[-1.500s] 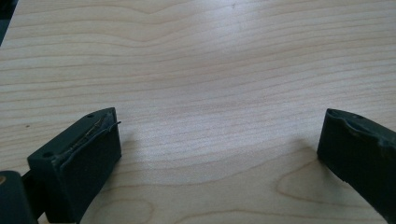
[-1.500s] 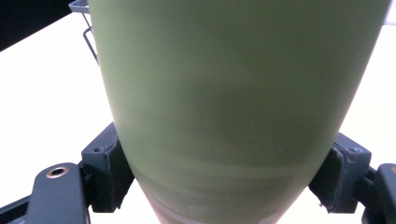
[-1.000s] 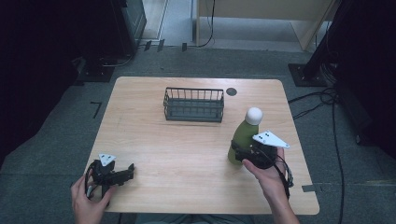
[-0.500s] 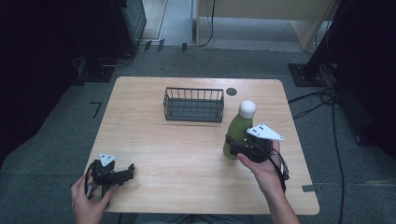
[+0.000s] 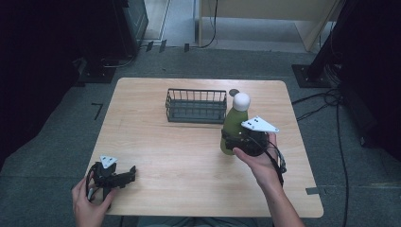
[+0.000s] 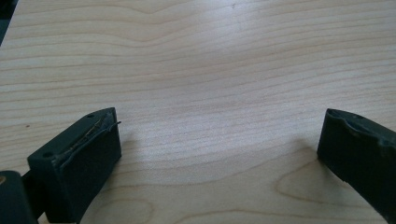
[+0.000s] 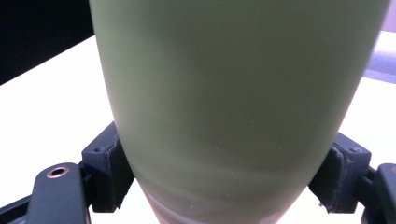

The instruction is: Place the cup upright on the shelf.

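High view: right claw [image 5: 229, 142] grips green bottle [image 5: 233, 124] (white cap).

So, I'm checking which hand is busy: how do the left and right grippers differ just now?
The left gripper is open with bare wooden table between its jaws; the right gripper is shut on the olive-green bottle with a white cap. The left sits low at the table's near edge; the right is near the dark wire basket. Both are black and hand-held.
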A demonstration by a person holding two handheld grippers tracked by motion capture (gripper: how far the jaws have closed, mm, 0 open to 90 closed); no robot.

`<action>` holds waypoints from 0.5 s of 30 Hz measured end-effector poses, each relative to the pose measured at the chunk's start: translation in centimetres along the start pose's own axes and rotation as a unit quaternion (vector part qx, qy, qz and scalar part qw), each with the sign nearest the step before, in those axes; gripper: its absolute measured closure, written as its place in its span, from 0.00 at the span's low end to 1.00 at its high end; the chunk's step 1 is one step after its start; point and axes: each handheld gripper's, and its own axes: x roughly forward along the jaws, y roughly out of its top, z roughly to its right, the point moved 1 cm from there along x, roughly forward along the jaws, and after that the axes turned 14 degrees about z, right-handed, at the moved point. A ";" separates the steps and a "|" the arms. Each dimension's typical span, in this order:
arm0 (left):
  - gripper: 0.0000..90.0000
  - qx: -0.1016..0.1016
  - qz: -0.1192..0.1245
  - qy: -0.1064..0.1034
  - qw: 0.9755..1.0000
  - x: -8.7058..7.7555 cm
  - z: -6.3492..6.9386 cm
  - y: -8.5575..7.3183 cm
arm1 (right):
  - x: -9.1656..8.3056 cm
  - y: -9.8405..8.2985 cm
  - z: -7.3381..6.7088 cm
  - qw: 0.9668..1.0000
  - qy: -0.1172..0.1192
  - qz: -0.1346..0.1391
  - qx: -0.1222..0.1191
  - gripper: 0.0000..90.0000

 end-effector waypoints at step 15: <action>0.00 0.000 0.000 0.000 1.000 0.0 0.0 0.0 | 1.8 2.0 -0.8 1.000 0.007 0.004 -0.003 0.22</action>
